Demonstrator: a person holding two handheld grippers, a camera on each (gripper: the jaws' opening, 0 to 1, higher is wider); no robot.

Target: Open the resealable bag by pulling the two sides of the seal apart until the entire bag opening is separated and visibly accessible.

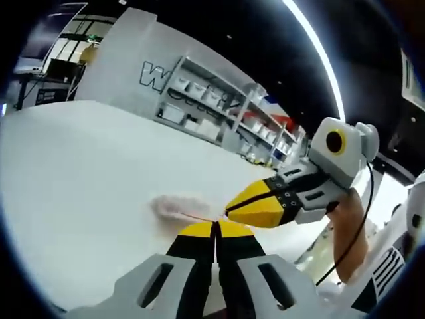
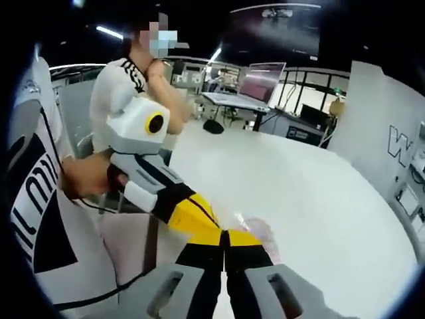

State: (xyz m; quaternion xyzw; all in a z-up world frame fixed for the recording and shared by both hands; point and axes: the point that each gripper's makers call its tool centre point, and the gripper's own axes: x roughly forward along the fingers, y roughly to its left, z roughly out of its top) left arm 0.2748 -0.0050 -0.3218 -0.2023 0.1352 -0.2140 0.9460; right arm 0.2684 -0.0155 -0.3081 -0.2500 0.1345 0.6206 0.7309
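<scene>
Resealable bag (image 1: 178, 207): lying over white worktop (image 1: 80, 199), clear, faint. Left tool (image 1: 216, 229) and right tool (image 2: 224, 238) both pinching its seal edge, tips meeting. Step: grip set, seal looking unopened. Next: pulling sides apart along full opening.

Clear, pinkish resealable bag (image 1: 178, 208) lies blurred on the white table, seal apparently pinched

Bag (image 1: 178, 208) on table (image 1: 80, 186), before shelves (image 1: 219, 109)

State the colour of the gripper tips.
Yellow, on black gripper bodies; clearest in the left gripper view, where the other gripper shows too.
</scene>
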